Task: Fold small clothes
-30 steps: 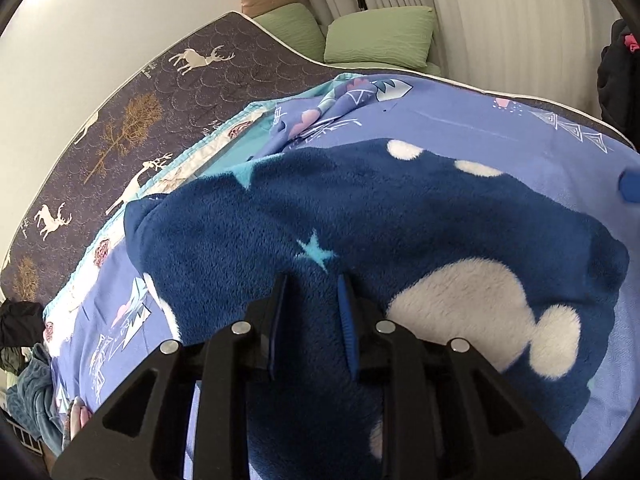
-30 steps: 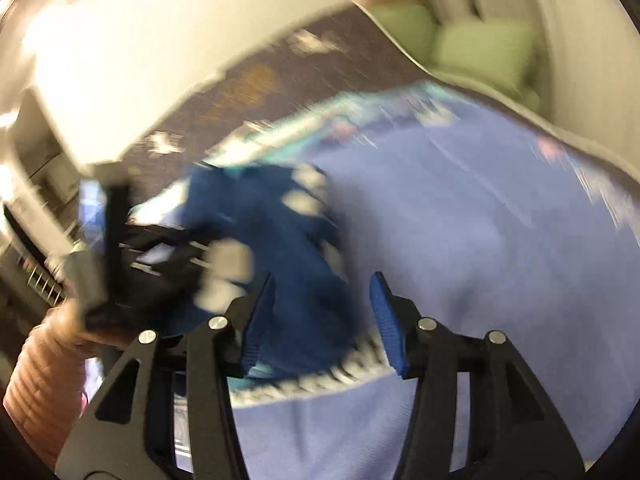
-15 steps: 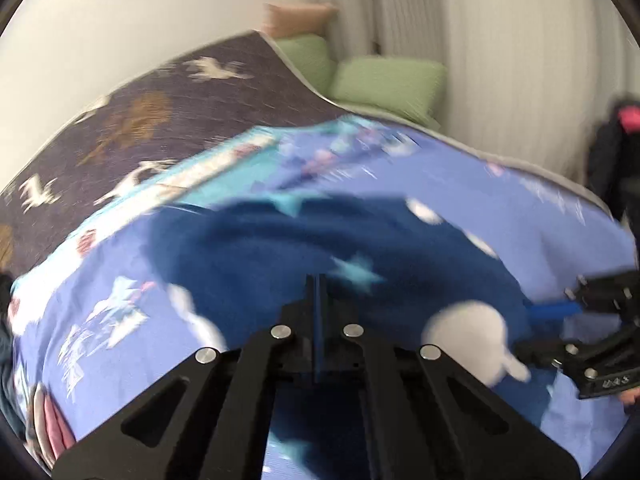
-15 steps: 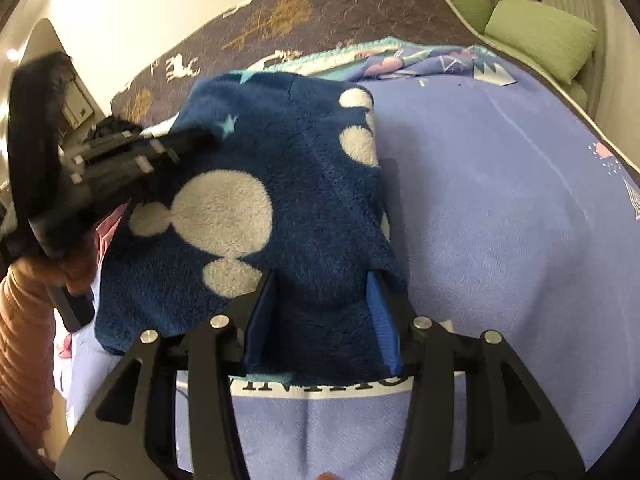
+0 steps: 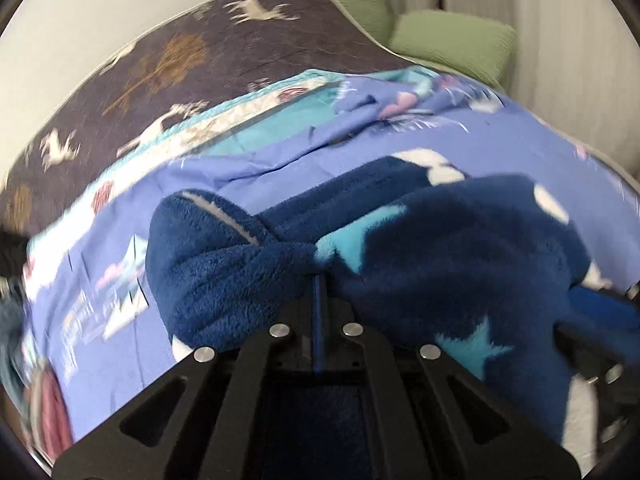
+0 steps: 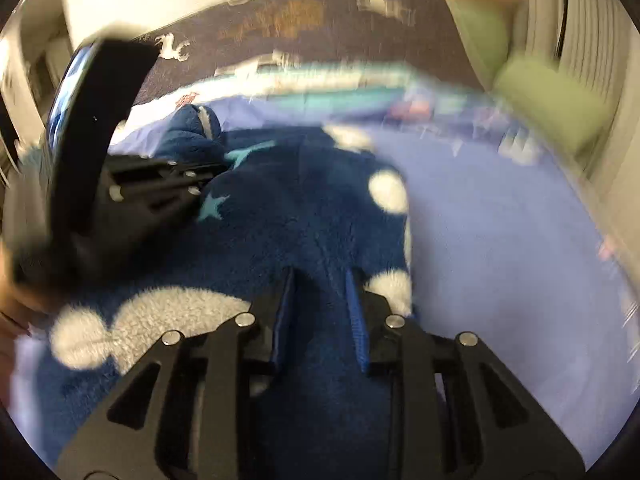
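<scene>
In the left wrist view, the left tool is pinched fully together on a bunched fold of the navy fleece garment, which lies on the blue bedspread of a bed. Open bedspread lies to the left and beyond the garment, up to a dark deer-print quilt and two green pillows by the wall. A rounded sleeve or cuff end bulges left of the pinch; the main body spreads right, where the frame edge cuts it off and the right tool's blurred dark frame partly covers it. The garment's underside is hidden. In the right wrist view, the right tool has its jaws partly apart with fleece lying between and under them; whether the pads actually press the cloth cannot be told. The garment runs lengthwise away from this camera toward the quilt, its right edge bordering a wide stretch of bare bedspread. The left tool's body blocks the garment's left side, and the background is motion-blurred.
</scene>
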### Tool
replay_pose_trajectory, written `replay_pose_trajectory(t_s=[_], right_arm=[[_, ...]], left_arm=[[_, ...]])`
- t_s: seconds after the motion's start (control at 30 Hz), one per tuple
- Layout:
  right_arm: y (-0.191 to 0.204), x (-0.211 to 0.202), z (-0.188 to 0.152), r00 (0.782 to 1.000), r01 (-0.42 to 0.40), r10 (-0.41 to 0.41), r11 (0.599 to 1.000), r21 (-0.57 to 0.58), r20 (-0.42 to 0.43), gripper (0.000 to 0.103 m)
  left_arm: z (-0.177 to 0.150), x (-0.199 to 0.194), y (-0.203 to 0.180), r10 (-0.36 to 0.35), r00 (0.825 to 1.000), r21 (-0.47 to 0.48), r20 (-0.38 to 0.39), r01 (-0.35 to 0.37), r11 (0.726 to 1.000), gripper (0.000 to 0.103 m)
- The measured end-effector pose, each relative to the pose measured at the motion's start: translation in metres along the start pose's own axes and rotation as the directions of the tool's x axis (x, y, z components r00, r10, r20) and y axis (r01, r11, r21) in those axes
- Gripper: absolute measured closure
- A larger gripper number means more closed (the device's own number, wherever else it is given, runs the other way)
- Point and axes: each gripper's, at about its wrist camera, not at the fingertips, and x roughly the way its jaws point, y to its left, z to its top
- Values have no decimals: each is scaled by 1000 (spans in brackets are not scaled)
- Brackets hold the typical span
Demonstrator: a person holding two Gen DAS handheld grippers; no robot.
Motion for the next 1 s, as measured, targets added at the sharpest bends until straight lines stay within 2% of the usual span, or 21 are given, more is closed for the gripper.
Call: replay_pose_trajectory(t_s=[0.03,0.1,0.2,0.33,0.4,0.43,0.47,0.5,0.57,0.63,0.67,0.7,0.73,0.8,0.87,1.0], right_arm=[[-5,0,0,1000,-26,27,999,34,-8,77],[-10,2,1,999,-46,47,999,29,-17,77],[-11,2,5,999,-49,49,999,14,-24,77],[-7,-6,6,999,-41,40,999,-17,-33,75],[-5,-17,11,998,-45,45,999,-15,-49,74],[-6,-23,16,997,-54,53,999,-7,-50,70],[-5,-31,22,997,-68,67,998,-1,-37,62],[-2,-38,25,997,-73,73,997,-6,-16,59],[6,-49,34,996,-71,73,997,-44,48,58],[16,-46,41,995,-60,67,994,-88,79,56],[17,-35,41,997,-44,49,995,-95,56,56],[16,-14,38,1000,-21,21,996,-87,-5,55],[10,12,30,997,-45,42,998,-54,-63,54],[-2,24,22,998,-60,60,998,-14,-28,54],[-7,21,22,996,-80,81,997,9,-29,54],[-3,20,22,997,-72,72,997,-21,-17,54]], left_arm=[[-1,0,0,-7,1000,7,1,7,1000,103],[-3,-1,4,-31,1000,-23,5,31,999,103],[-5,-6,7,-33,999,-36,25,34,999,103],[4,-25,22,-95,994,-47,59,98,994,101],[11,-39,35,-80,991,-46,106,85,995,101],[13,-42,38,-68,991,-48,118,75,996,101],[17,-45,45,-69,989,-56,129,77,995,101],[21,-45,50,-79,988,-65,134,88,994,101],[25,-36,60,-80,989,-97,127,93,991,100],[21,-11,66,-85,994,-144,71,94,985,99],[12,17,61,-57,998,-142,3,57,988,98],[7,27,55,-7,1000,-115,2,7,993,98],[3,29,49,36,999,-94,39,-32,995,99],[7,29,47,43,998,-134,36,-38,990,100],[8,28,42,52,998,-79,28,-50,996,100],[9,19,41,93,995,-64,37,-91,994,99]])
